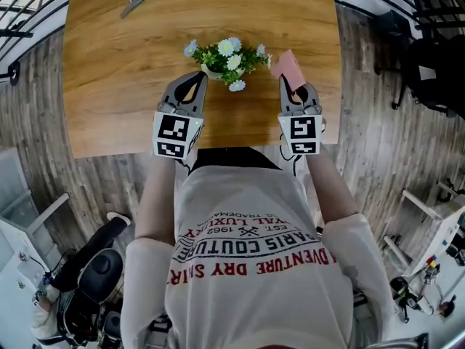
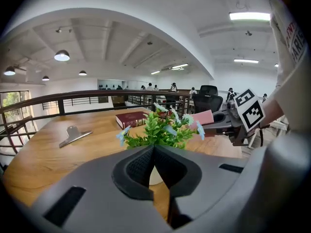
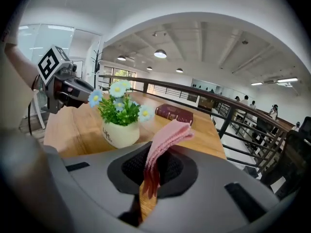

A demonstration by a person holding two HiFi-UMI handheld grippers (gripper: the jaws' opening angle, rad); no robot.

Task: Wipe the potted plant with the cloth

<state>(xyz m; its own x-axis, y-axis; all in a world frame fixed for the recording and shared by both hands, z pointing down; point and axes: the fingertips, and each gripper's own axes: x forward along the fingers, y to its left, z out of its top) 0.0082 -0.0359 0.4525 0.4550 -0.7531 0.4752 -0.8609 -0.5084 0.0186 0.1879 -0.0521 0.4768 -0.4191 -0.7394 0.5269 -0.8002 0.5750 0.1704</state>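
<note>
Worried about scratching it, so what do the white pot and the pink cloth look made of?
Small white round pot: looks like glazed ceramic, smooth with faint sheen, possibly plastic. Folded pink cloth: soft matte fabric, drooping in layered folds.

A wooden table (image 1: 116, 86) stands on grey plank floor (image 1: 363, 122) beside a black railing (image 2: 97, 94), under round ceiling lamps (image 2: 61, 56).

Pink cloth (image 3: 167, 135) in the grey right gripper (image 3: 154, 165). Left of its jaws: cream pot (image 3: 120, 133) with dark lettering, green leaves (image 3: 119, 112), pale blue and white flowers (image 3: 116, 89). Beyond, dark red book (image 3: 174, 113) on honey-brown grained table (image 3: 73, 125). Black-and-white squares on the left gripper (image 1: 195, 86).
</note>
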